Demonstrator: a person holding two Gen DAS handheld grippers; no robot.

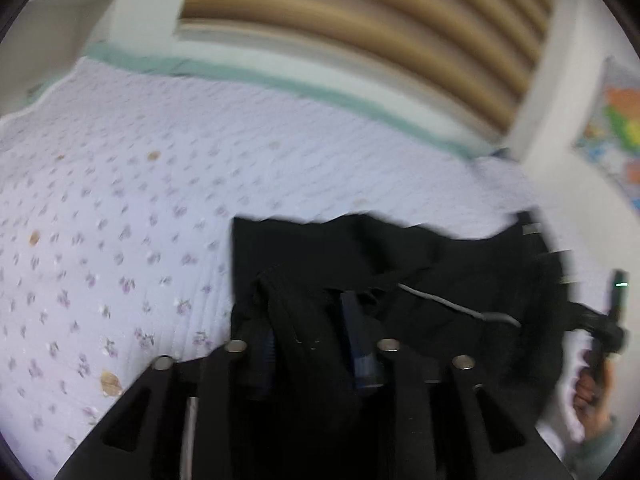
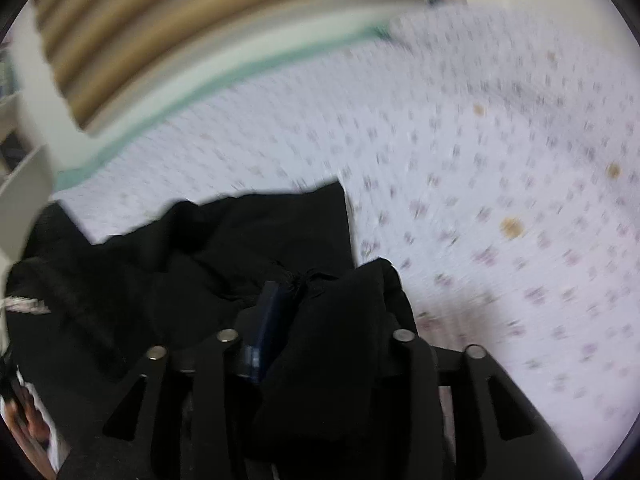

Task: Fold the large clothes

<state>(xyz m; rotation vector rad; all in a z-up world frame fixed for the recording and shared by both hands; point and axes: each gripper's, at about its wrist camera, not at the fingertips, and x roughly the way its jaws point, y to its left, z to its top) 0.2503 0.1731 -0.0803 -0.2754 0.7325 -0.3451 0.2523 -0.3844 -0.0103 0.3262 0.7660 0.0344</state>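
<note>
A black garment lies on a bed with a white quilt printed with small purple flowers. My left gripper is shut on a bunched fold of the black garment near its left edge; a grey drawstring trails to the right. In the right wrist view my right gripper is shut on another bunch of the same black garment, near its right edge. The other gripper and the hand holding it show at the right edge of the left wrist view. Both views are motion-blurred.
A headboard with brown slats and white posts stands behind the bed, with a green sheet edge below it. A colourful poster hangs at the right. White shelves stand at the left of the right wrist view.
</note>
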